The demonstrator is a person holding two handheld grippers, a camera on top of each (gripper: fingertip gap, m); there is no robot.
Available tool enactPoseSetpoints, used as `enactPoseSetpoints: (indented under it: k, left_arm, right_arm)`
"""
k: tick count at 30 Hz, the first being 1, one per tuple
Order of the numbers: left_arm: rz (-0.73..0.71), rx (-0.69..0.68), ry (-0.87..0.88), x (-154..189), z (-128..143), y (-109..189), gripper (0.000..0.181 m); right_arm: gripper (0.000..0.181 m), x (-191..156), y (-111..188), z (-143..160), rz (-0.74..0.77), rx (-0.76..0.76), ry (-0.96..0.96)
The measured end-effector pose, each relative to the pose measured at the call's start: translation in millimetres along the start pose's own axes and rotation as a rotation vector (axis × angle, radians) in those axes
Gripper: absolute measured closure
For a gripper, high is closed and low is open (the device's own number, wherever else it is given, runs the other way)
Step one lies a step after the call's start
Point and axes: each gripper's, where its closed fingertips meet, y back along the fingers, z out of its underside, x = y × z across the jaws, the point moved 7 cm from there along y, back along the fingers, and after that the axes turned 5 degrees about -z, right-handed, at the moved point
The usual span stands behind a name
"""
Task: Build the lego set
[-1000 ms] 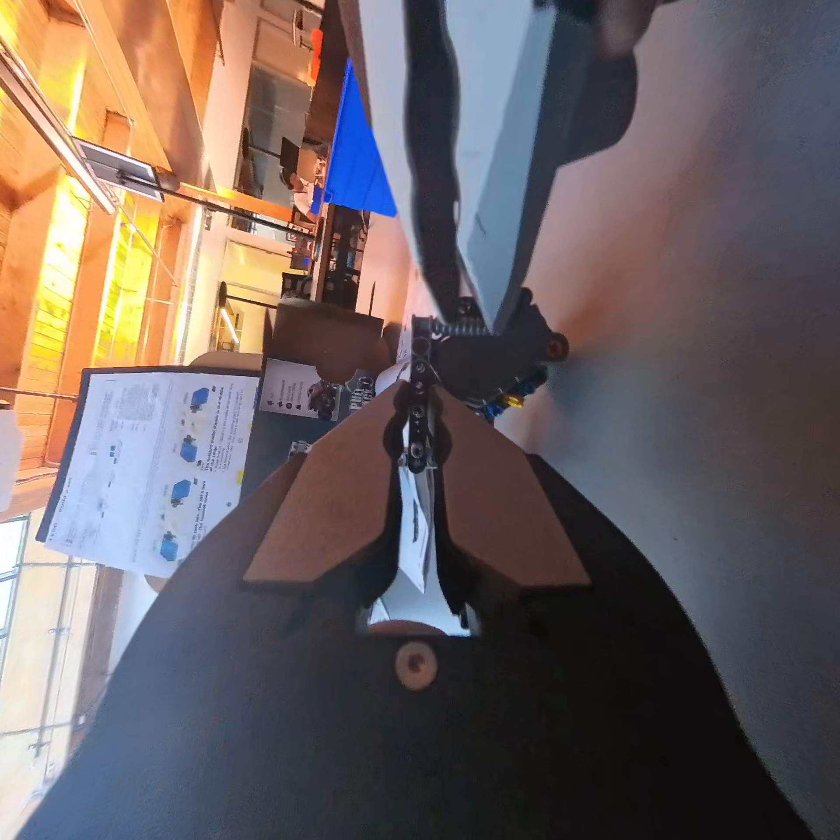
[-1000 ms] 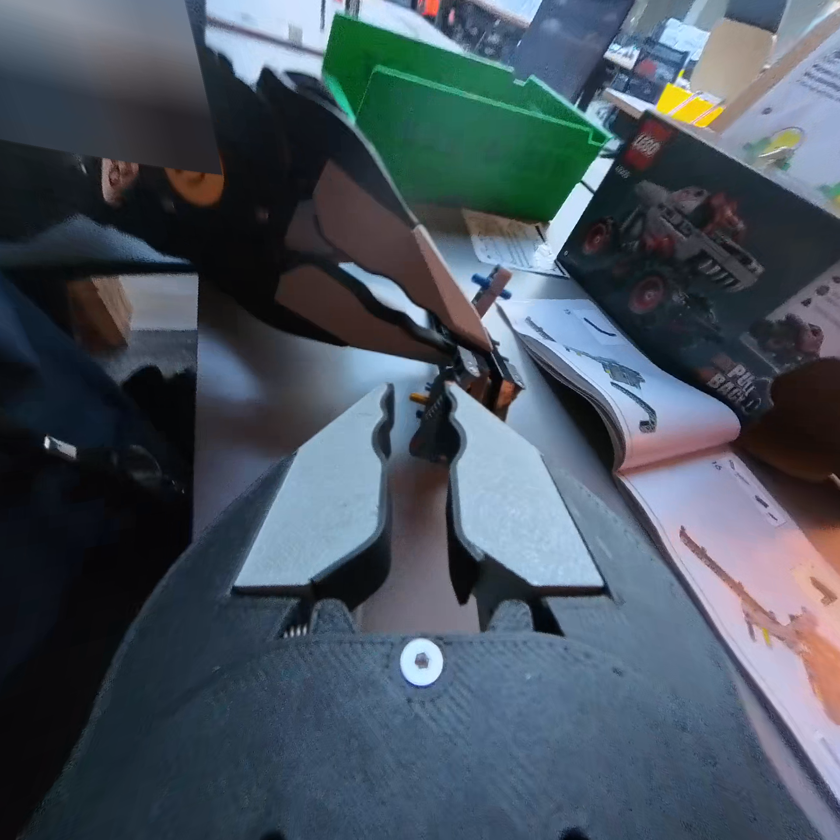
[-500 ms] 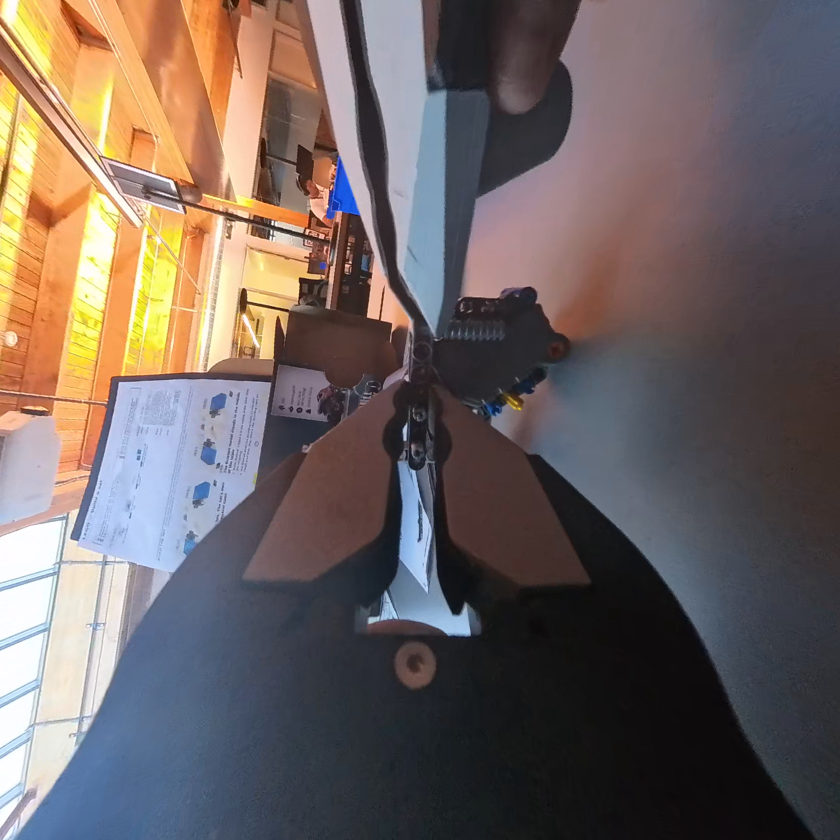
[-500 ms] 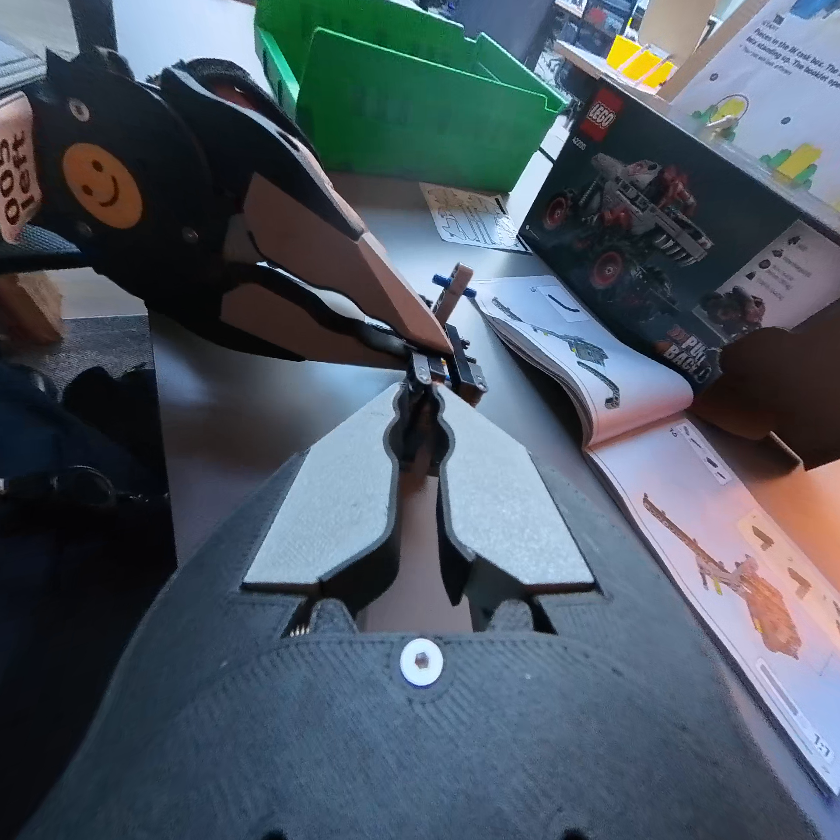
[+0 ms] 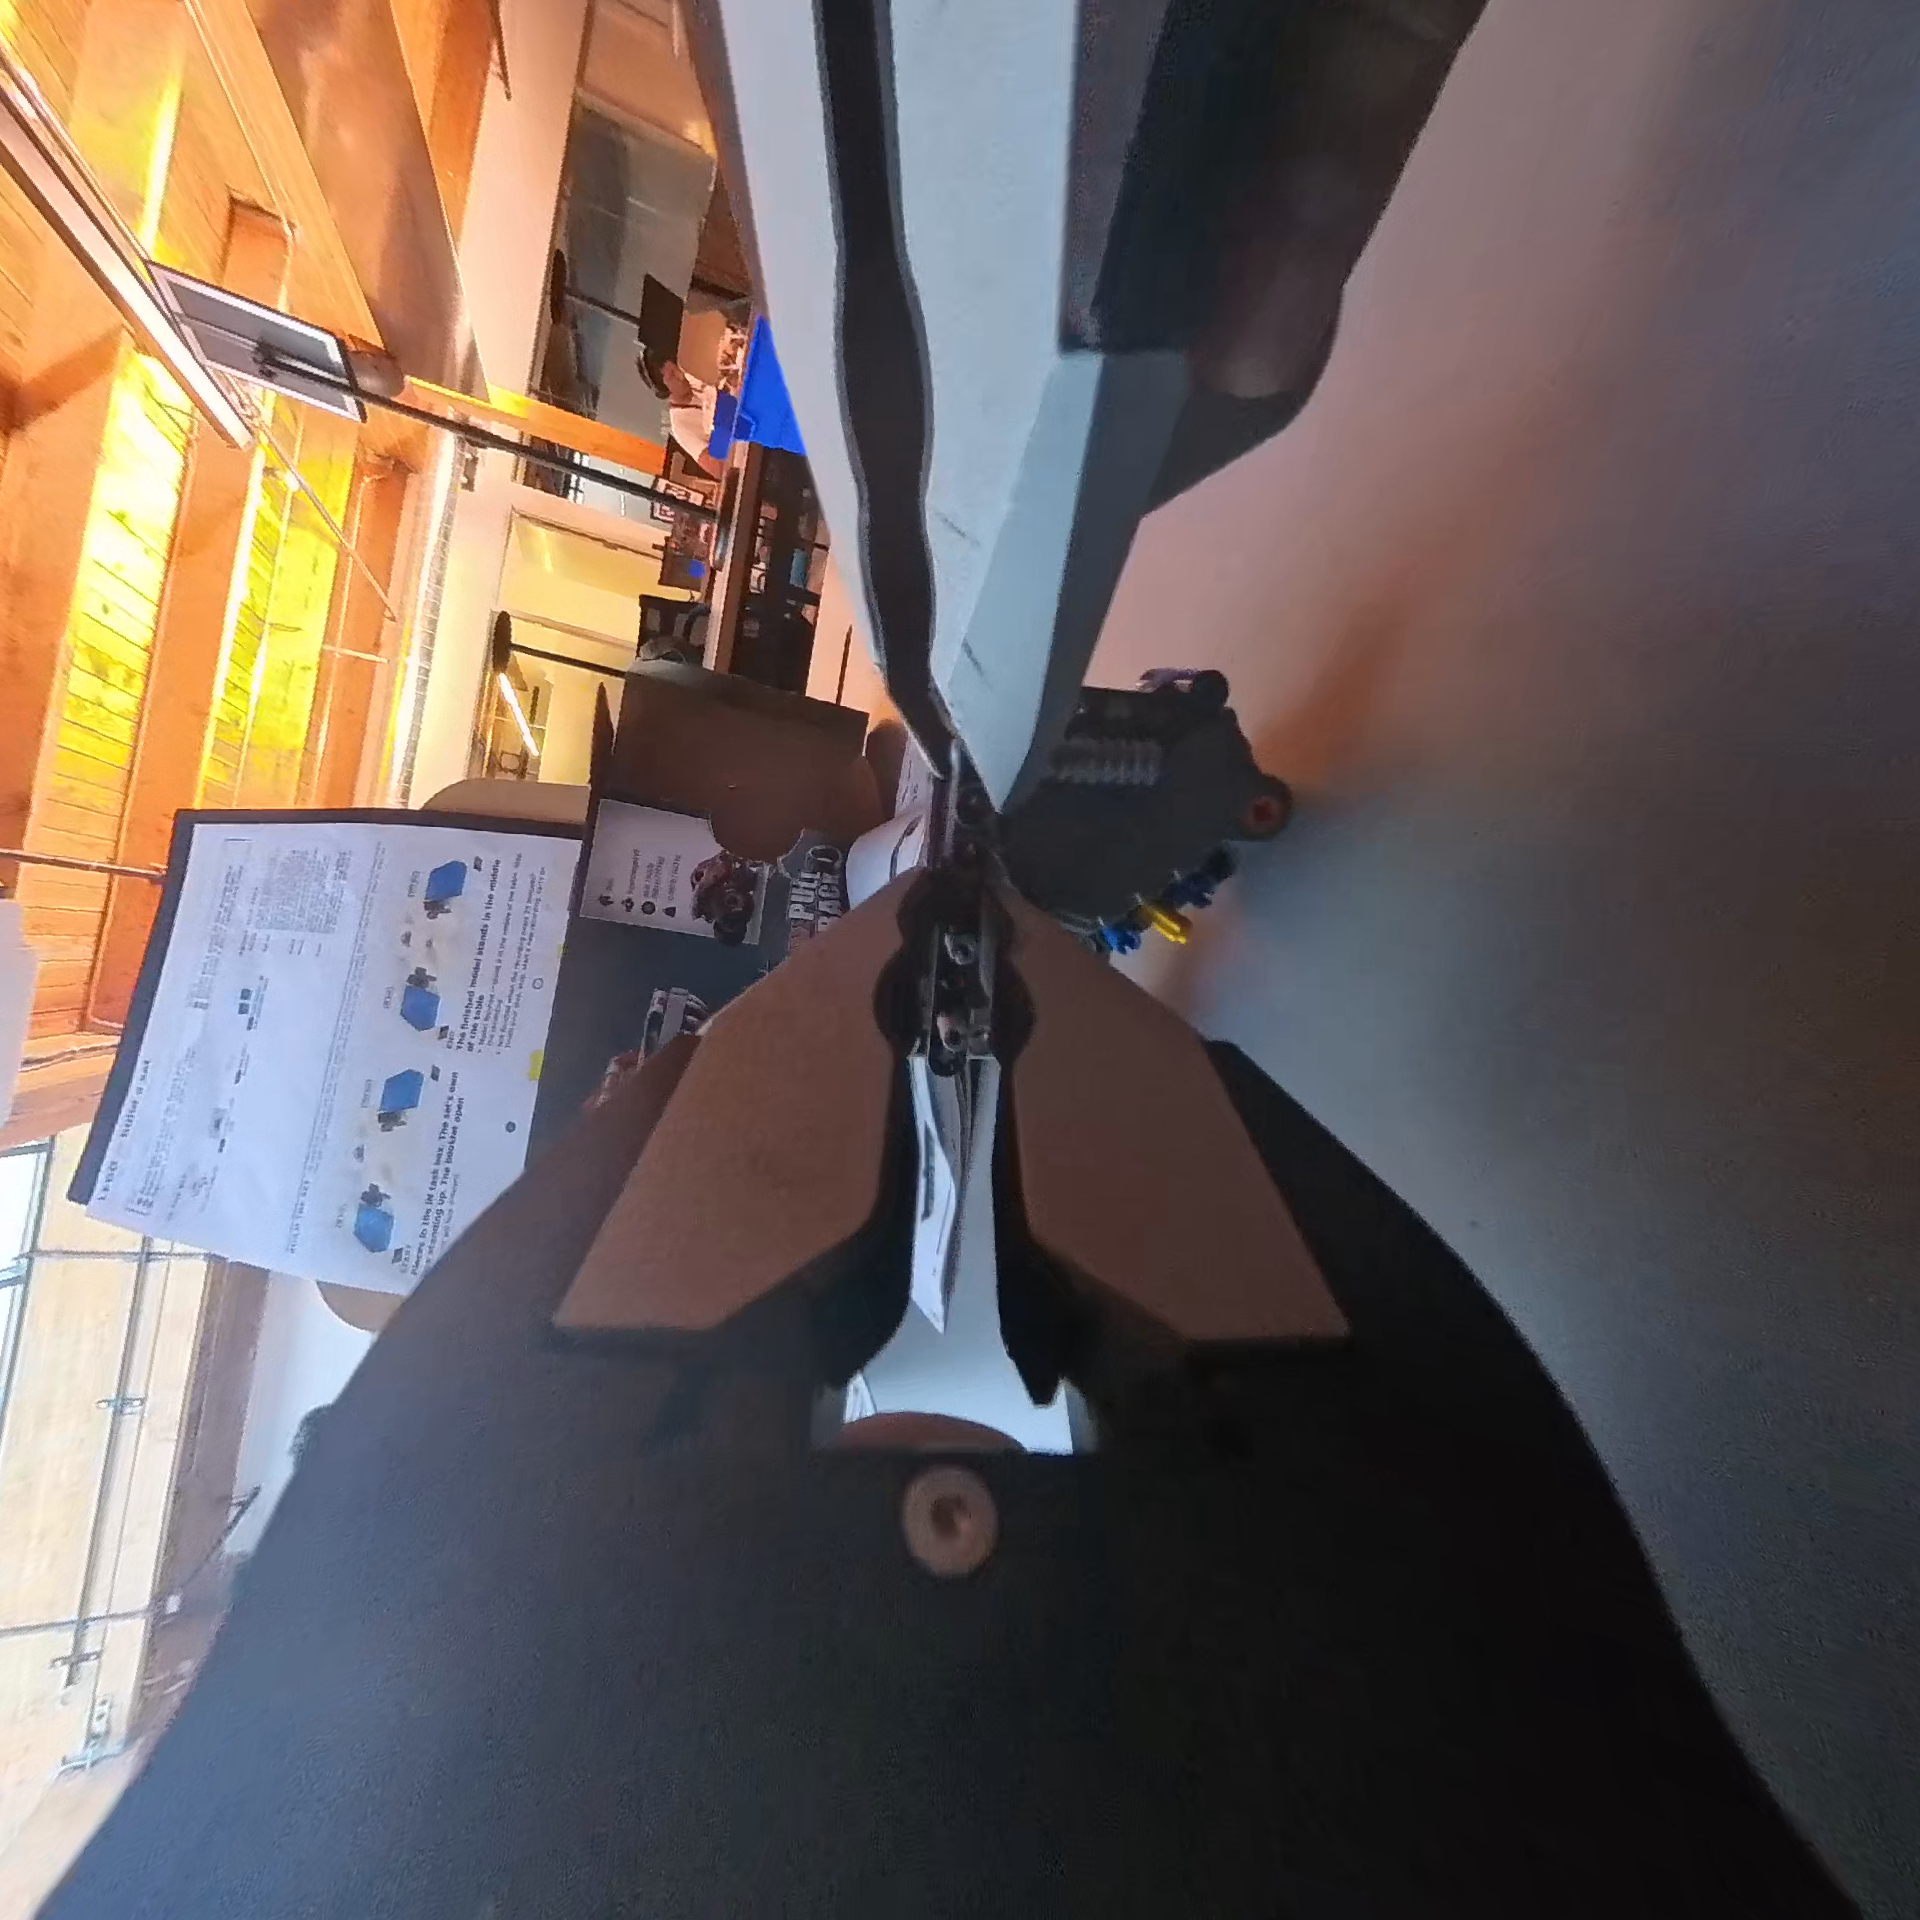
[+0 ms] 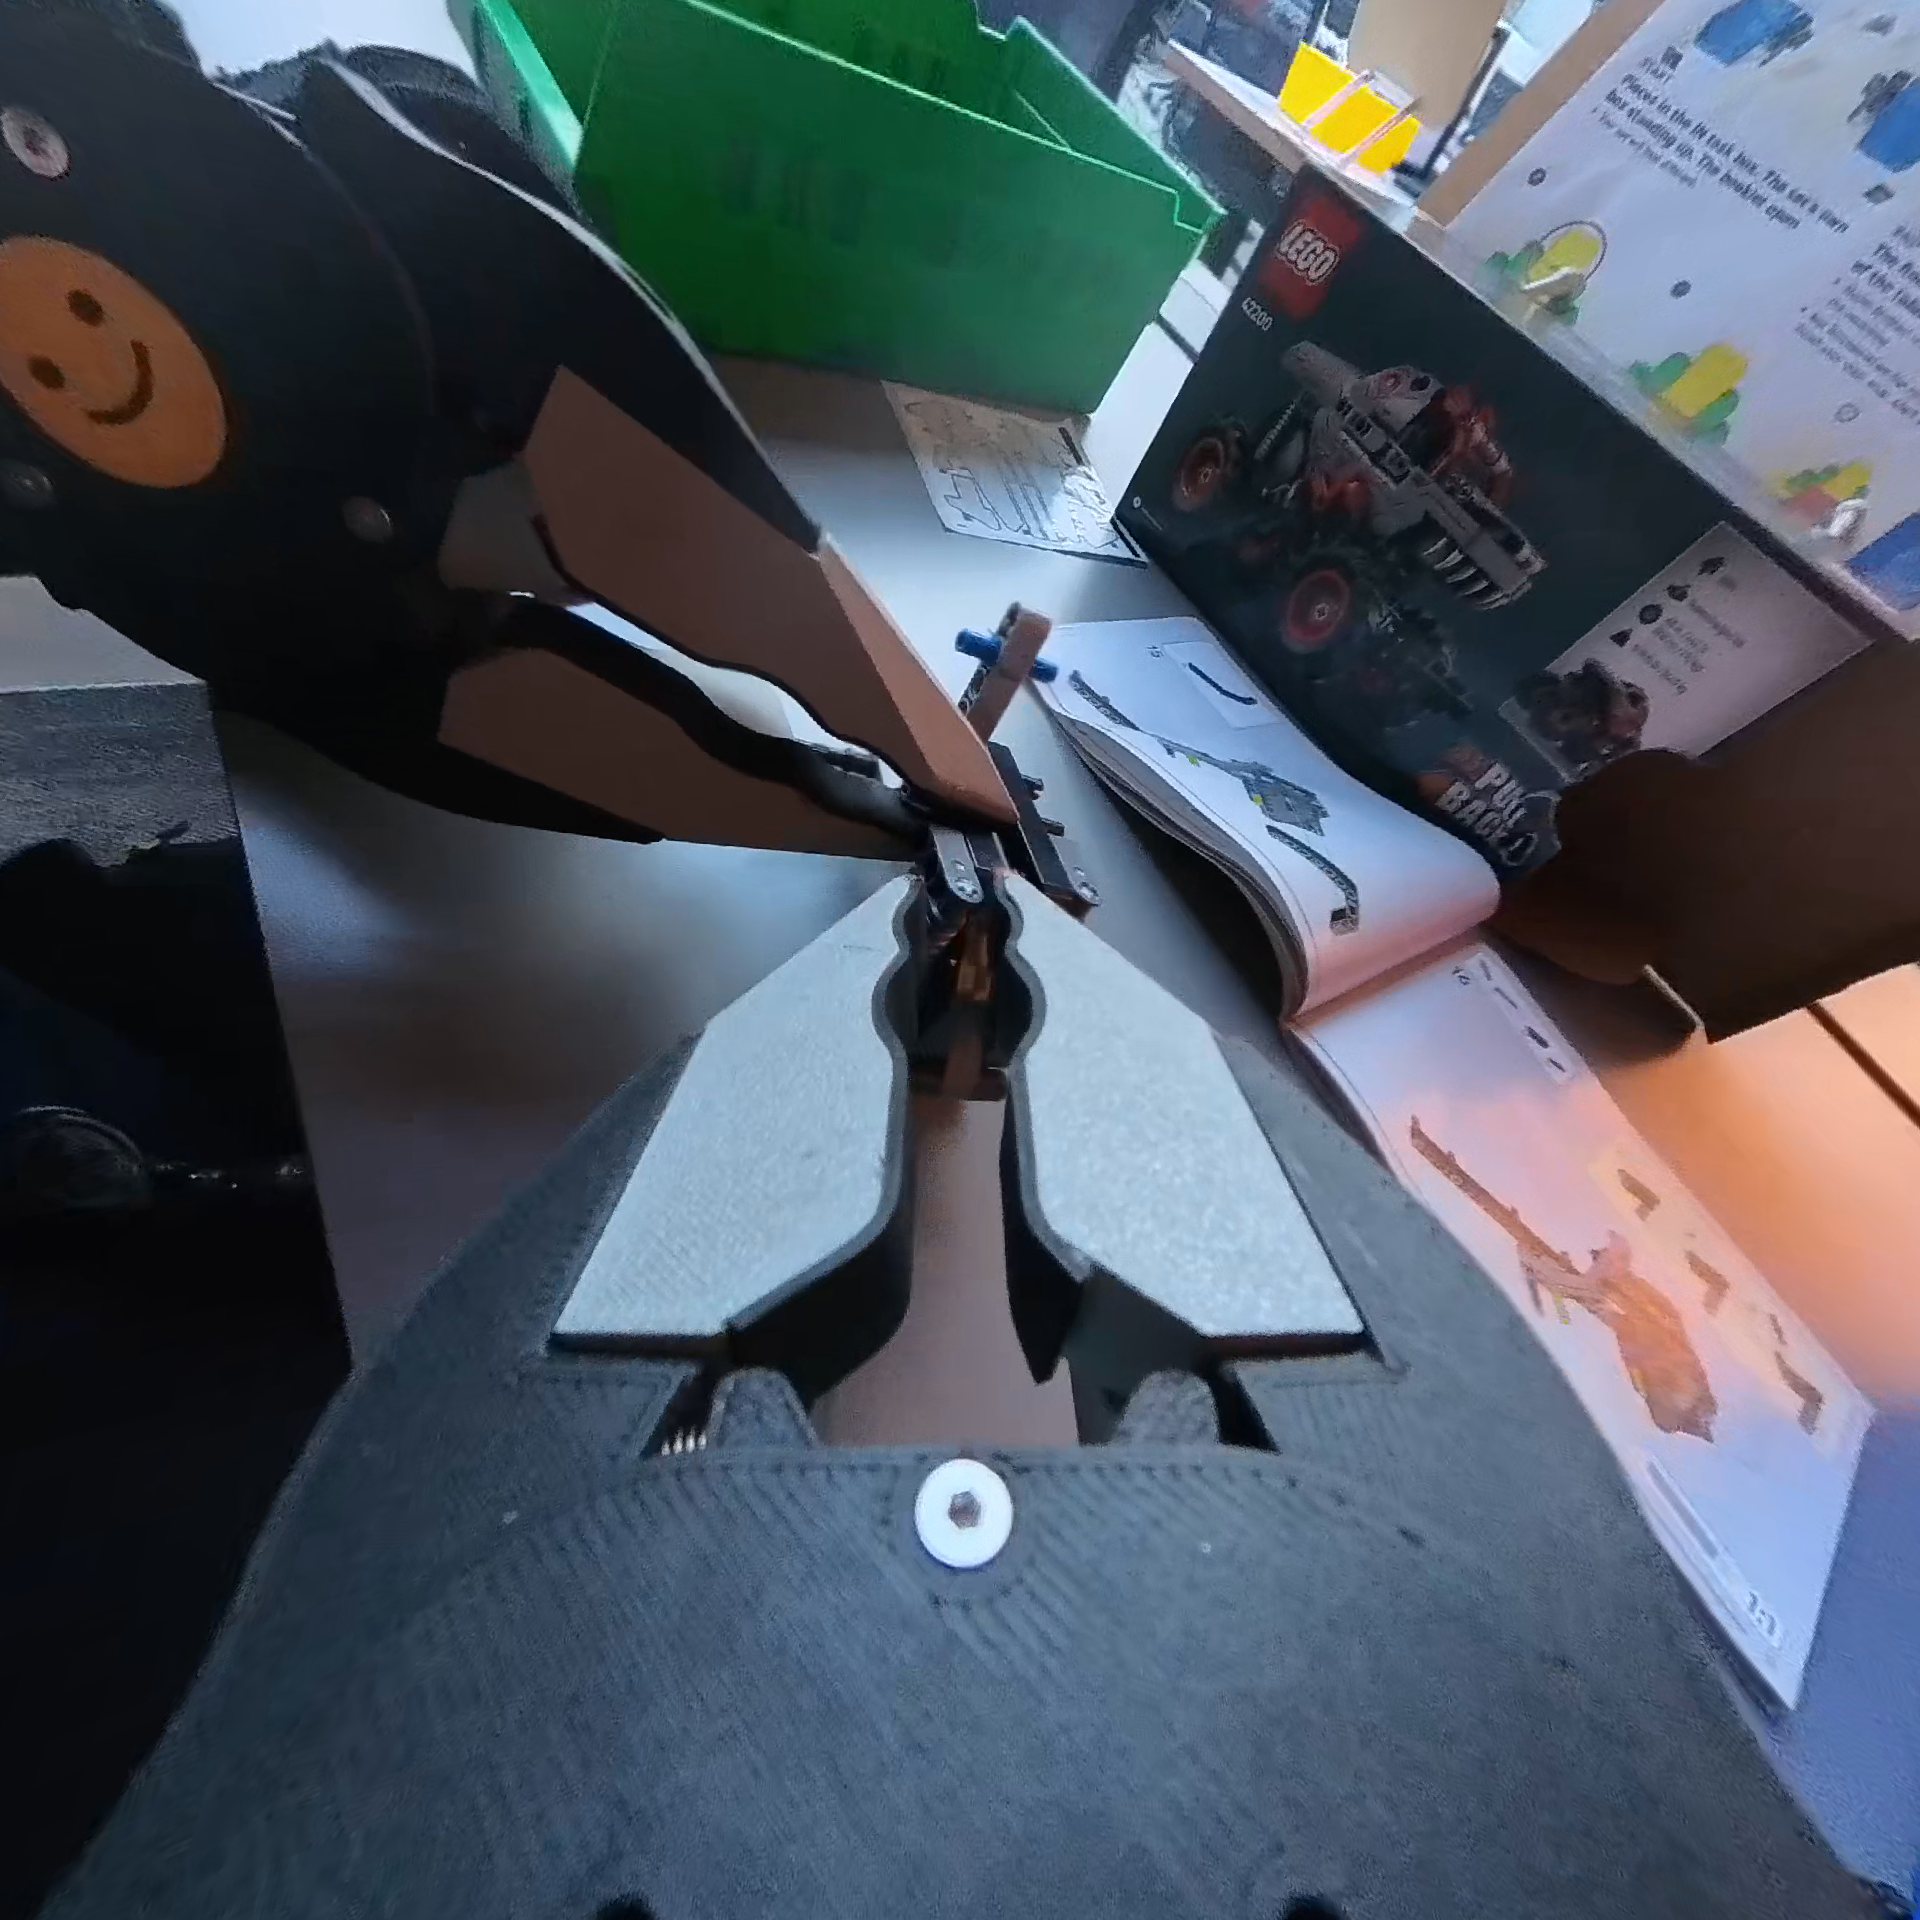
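In the left wrist view my left gripper (image 5: 954, 971) with brown fingers is shut on a thin black lego beam frame (image 5: 961, 951). My right gripper (image 5: 956, 764) comes in from the top, tip to tip with the left one. Beside it is a black lego block (image 5: 1132, 821) with a red hole and blue and yellow pins. In the right wrist view my right gripper (image 6: 961, 971) with grey fingers is shut on a dark lego piece (image 6: 966, 997), pressed against the black beam frame (image 6: 1039, 831). The left gripper (image 6: 961, 805) clamps that frame from the left. A brown beam with a blue pin (image 6: 1003, 665) sticks up behind.
An open instruction booklet (image 6: 1382, 935) lies on the grey table (image 6: 520, 935) to the right. The lego box (image 6: 1403, 499) stands behind it, with a green bin (image 6: 831, 208) and a sticker sheet (image 6: 1008, 478) at the back. A printed poster (image 5: 322, 1039) stands behind the box.
My right gripper has moved up to the left gripper. Its dark piece, apart from the frame a second ago, now touches the black beam frame. Both grippers stayed shut.
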Motion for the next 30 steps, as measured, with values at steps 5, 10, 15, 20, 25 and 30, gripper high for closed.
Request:
enactPoseSetpoints:
  k: [5,10,15,20,25,30]
  left_arm:
    - [0.003,-0.041,-0.01,2.1,1.8,-0.5,0.176]
    - [0.02,-0.069,0.003,1.8,6.4,-0.3,0.176]
    - [0.052,-0.045,0.043,0.6,6.9,0.2,0.177]
    - [0.044,-0.058,0.037,1.1,8.9,0.7,0.175]
    - [0.026,-0.084,0.026,1.8,9.6,0.3,0.176]
    - [0.027,-0.085,0.032,1.8,9.9,-0.5,0.176]
  right_arm:
    - [0.174,-4.7,-3.7,1.8,-0.008,-0.001,0.019]
    - [0.175,-6.0,-9.9,5.1,-0.027,0.014,0.152]
    - [0.174,-4.9,-8.0,3.5,-0.108,-0.016,0.299]
    - [0.174,0.7,-12.6,4.2,-0.213,0.021,0.238]
    - [0.175,7.1,-15.9,5.8,-0.298,0.056,0.091]
    - [0.176,9.5,-17.7,5.9,-0.354,0.075,0.033]
